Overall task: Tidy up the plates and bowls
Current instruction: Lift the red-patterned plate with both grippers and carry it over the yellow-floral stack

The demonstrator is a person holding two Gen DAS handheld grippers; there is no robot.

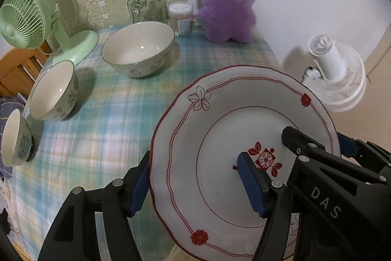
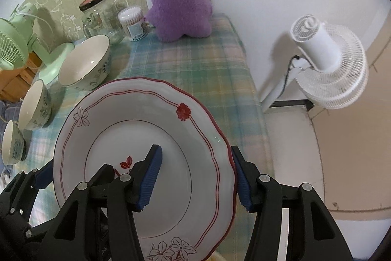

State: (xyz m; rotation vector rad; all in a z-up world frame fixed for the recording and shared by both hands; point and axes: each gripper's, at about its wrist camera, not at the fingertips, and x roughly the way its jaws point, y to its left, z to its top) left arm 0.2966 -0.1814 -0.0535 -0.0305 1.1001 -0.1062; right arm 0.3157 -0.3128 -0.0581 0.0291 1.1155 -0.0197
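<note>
With the left gripper [image 1: 195, 185], pinching the left rim of the plate [image 1: 220, 114]: one blue pad against the outer edge, the other over the white inner face. Neither spread free nor pressed together, but closed on that rim. At the right of this view, gripping the opposite rim with the right gripper [image 1: 317, 141] in the same way. Looks to be carried tilted above the plaid tablecloth [image 1: 110, 138], near its right edge, touching nothing else, though hard to be certain from this angle. Beyond and to the left, well apart from the plate: large bowl [image 1: 138, 50], medium bowl [image 1: 55, 89] and small bowl [image 1: 16, 138], in a loose row, each upright on the cloth, none inside another. Behind them, a green fan [image 1: 24, 14], a glass jar [image 1: 146, 4] and a purple plush [image 1: 226, 1].

From the right wrist: right gripper [image 2: 196, 180] straddling the plate's right rim, one pad on the face, one outside the red edge, clamped on it. Left gripper [image 2: 41, 175] just showing at the far rim. Same three bowls apart along the left, unstacked.

Judged early in the job: one plate in hand and not yet set down, no stack of plates in sight, bowls yet to be nested. Left to do: place the plate, then gather the bowls by size.
</note>
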